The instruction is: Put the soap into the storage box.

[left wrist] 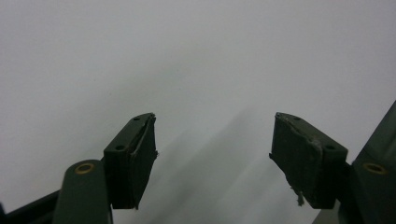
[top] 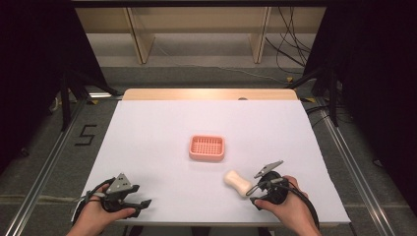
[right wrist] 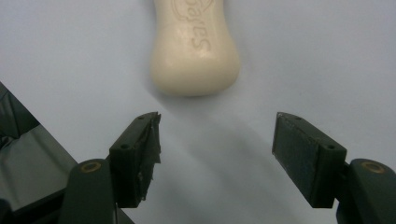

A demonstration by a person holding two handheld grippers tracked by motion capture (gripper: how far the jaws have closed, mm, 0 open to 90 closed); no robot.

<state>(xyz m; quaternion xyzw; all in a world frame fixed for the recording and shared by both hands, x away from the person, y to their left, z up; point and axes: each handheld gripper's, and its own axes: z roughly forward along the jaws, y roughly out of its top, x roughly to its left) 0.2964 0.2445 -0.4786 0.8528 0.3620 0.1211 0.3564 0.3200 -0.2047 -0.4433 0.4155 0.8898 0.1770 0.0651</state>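
Starting out only: soap bar (top: 237, 183) lying on the white table (top: 157, 128) just ahead of the right gripper (top: 255, 192), not yet grasped, well short of the pink soap dish (top: 207, 148) beyond it, likely its destination. Jaws spread wide, gripping nothing, soap bar just past the pads (right wrist: 299, 154). Left gripper (top: 139, 206) likewise wide open over bare table, touching nothing.

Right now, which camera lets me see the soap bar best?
The right gripper view: the soap bar sits close ahead of the open right hand-held gripper, big enough to show its stamped letters. The high view shows it small, whole, near the pink soap dish. The left gripper view looks at white table.
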